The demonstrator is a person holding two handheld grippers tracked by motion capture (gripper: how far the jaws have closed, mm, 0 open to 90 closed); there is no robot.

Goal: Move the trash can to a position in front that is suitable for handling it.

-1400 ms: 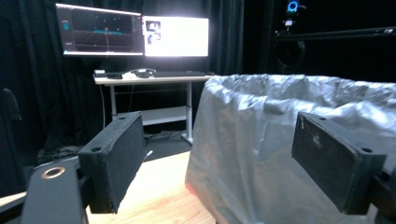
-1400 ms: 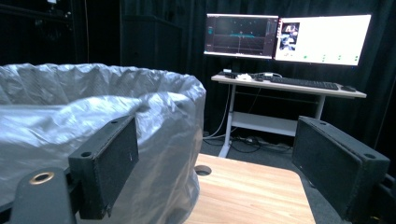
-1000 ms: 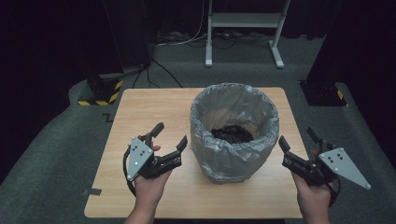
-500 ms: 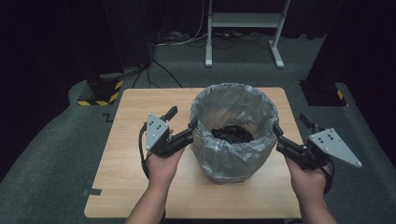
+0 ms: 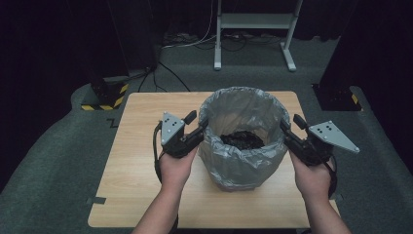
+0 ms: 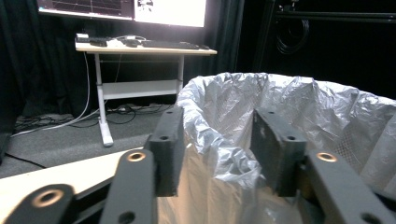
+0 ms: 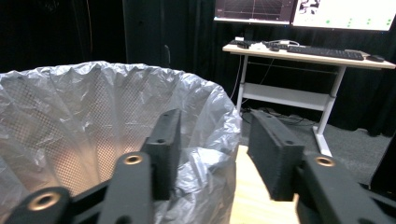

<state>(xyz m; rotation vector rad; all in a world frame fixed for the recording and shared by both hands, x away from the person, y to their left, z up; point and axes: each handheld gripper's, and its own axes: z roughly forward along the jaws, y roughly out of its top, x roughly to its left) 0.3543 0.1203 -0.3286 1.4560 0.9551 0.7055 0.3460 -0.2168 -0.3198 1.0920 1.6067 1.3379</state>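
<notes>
1. The person's hands come in from the near edge, one at each side of the bin [image 5: 242,141].
2. The bin stands mid-table [image 5: 146,146], lined with a grey bag [image 5: 243,158] whose edge is folded out over the rim; dark waste [image 5: 242,139] lies inside.
3. The left gripper [image 5: 196,126] straddles the left rim. In the left gripper view, one jaw is outside and one inside the folded bag edge [image 6: 219,135]. The jaws have just been closing, with the film between them, but a gap remains and the pads do not press it yet.
4. The right gripper [image 5: 290,126] stands likewise at the right rim. In the right gripper view, the bag fold [image 7: 205,140] lies against the inner jaw while the outer jaw stands clear. These jaws have also just been closing and are half spread, with nothing pinched.
5. Risks, as I judge them: a jaw may catch the hard rim with the film, so a lift drags the bin; a shallow bite may slip off; uneven pulls could tear the thin film or tip the waste out.
6. Far off, a desk [image 5: 255,22] stands on the floor.
</notes>
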